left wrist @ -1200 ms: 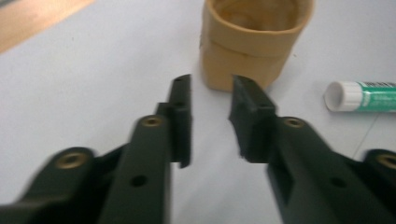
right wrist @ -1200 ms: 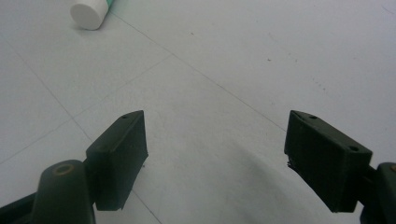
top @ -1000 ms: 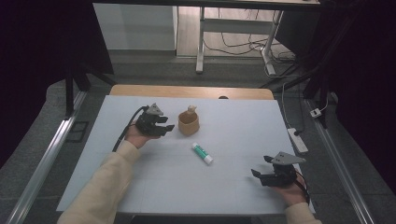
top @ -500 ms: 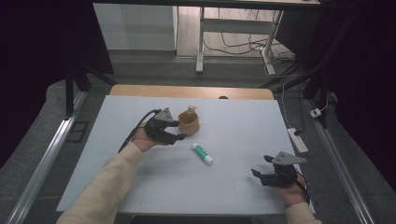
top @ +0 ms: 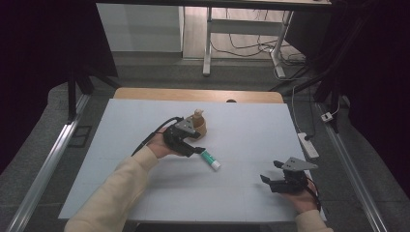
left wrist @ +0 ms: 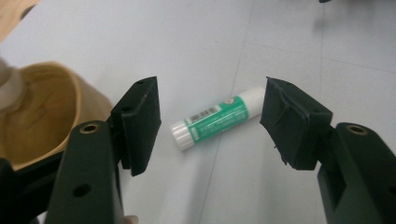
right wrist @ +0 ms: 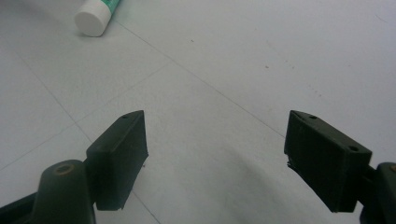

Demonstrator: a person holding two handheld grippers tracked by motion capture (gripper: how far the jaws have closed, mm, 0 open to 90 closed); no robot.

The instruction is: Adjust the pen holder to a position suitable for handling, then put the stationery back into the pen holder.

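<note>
A green-and-white glue stick (top: 211, 160) lies flat on the white table (top: 241, 125), near its middle. My left gripper (top: 196, 149) hovers just left of it, and its jaws have just been opening. In the left gripper view the glue stick (left wrist: 217, 116) lies on the table between and beyond the open pads of the left gripper (left wrist: 212, 109), which do not touch it. My right gripper (top: 270, 171) rests open near the front right of the table, holding nothing. In the right gripper view the jaws of that gripper (right wrist: 215, 140) stand wide apart, with the stick's white cap (right wrist: 95, 15) far off.
A small wooden cup (top: 198, 125) with a pale object standing in it sits right behind the left gripper; in the left gripper view the cup (left wrist: 42, 116) is close beside the left jaw. A wooden strip (top: 193, 94) edges the table's far side.
The left hand has moved right and toward the front, from beside the wooden cup to the glue stick. The right hand has stayed put.
</note>
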